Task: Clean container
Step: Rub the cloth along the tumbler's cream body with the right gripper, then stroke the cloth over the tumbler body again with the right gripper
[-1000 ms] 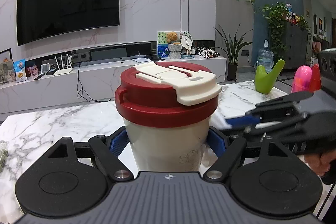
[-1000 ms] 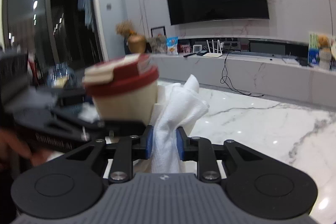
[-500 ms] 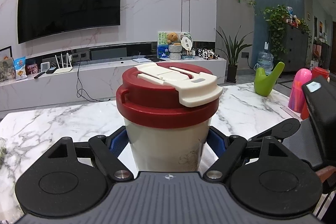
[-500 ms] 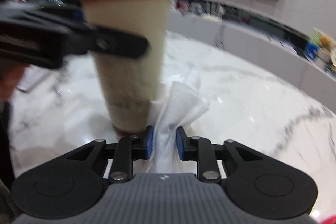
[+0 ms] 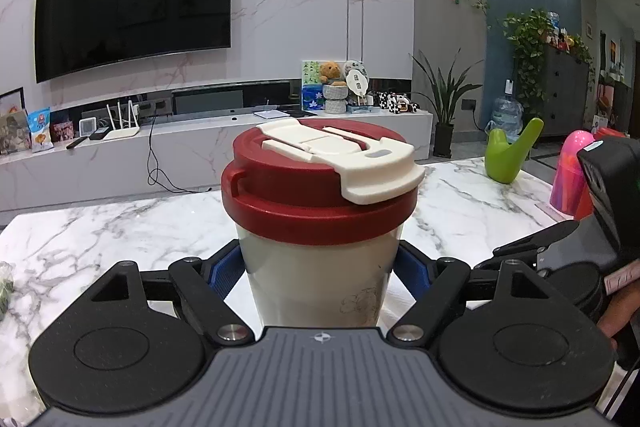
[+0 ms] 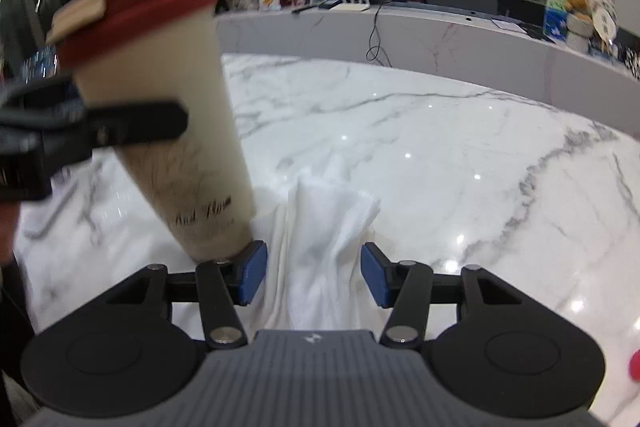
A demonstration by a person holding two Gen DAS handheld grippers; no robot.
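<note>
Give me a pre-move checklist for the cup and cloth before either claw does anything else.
1. Left claw clamped on cup: ok.
2. Red lid seated, flap closed: ok.
3. Right claw free of white cloth: ok; jaws opening, pads apart from the cloth between them.
4. Cloth down on marble table: ok.
5. Cup wiped clean: cannot tell, view blurred.
6. Cup base resting on table: cannot tell.
</note>
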